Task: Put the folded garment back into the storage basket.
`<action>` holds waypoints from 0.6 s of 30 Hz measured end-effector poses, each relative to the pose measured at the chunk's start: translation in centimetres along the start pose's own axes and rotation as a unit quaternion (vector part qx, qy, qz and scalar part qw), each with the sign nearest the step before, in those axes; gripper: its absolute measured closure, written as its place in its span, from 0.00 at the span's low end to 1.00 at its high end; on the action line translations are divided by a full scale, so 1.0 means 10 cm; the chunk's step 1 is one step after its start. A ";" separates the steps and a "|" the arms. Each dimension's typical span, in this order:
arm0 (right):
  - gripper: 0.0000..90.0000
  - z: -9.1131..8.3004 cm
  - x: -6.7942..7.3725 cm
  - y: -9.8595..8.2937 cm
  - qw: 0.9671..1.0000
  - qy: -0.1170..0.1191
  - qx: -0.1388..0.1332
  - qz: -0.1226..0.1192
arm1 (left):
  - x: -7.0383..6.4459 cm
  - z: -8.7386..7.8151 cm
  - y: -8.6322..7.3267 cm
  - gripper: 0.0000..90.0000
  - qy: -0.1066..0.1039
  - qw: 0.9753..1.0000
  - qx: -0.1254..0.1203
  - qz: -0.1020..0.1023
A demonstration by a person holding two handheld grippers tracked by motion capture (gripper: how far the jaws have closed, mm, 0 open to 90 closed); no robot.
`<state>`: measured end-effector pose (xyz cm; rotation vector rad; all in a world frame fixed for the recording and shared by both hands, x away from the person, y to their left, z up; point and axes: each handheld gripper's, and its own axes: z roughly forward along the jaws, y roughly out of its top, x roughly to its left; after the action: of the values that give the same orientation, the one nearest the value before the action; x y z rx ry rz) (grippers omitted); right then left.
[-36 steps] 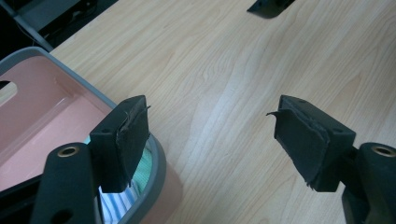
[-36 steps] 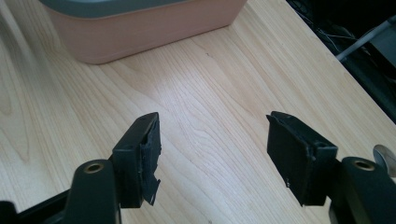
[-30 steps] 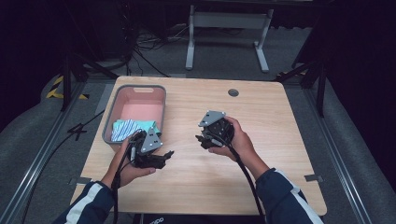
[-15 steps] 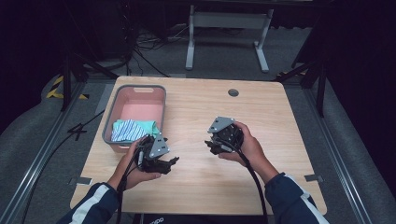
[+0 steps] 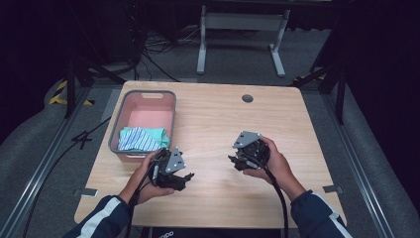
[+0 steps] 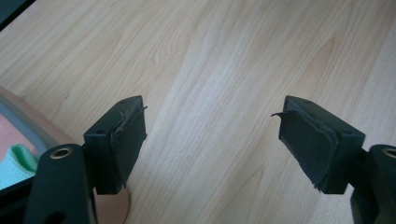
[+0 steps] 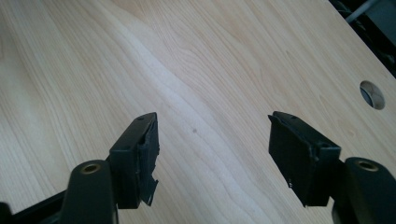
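both hands have drawn back toward the person since a second ago, the left gripper and right gripper now lower over the bare wooden surface, jaws spread and empty. dark room, cables on the floor behind. a pink bin at left holds striped cloth; cable hole beyond.

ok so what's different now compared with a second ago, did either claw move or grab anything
Both claws pulled back toward the person's side of the table. The left claw came away from beside the pink basket and now sits lower, near the table's front. The right claw also drew back, a little to the right. Neither took hold of anything; both are open and empty. The folded cloths in the basket stayed put.
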<state>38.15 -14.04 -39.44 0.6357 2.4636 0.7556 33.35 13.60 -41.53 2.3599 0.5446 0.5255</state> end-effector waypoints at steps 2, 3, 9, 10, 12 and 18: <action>0.38 -0.02 -0.01 -0.07 1.000 -0.002 0.002 0.001 | -0.02 0.02 -0.01 0.26 -0.004 1.000 0.001 0.000; 0.38 -0.02 -0.02 -0.10 1.000 -0.002 0.001 0.002 | -0.03 0.03 -0.01 0.25 -0.006 1.000 0.003 0.000; 0.38 -0.05 -0.03 -0.29 1.000 -0.004 0.008 0.013 | -0.09 0.09 -0.02 0.24 -0.010 1.000 0.010 0.008; 0.38 -0.05 -0.04 -0.32 1.000 -0.004 0.009 0.014 | -0.10 0.10 -0.02 0.24 -0.013 1.000 0.011 0.011; 0.38 -0.07 -0.05 -0.42 1.000 -0.004 0.011 0.022 | -0.12 0.12 -0.02 0.23 -0.019 1.000 0.013 0.011; 0.37 -0.10 -0.05 -0.59 0.999 0.000 0.002 0.035 | -0.17 0.20 -0.05 0.23 -0.029 0.999 0.022 0.012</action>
<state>36.31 -19.10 -42.20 0.7272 2.4556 0.7772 32.76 12.07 -43.66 2.4186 0.5064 0.4573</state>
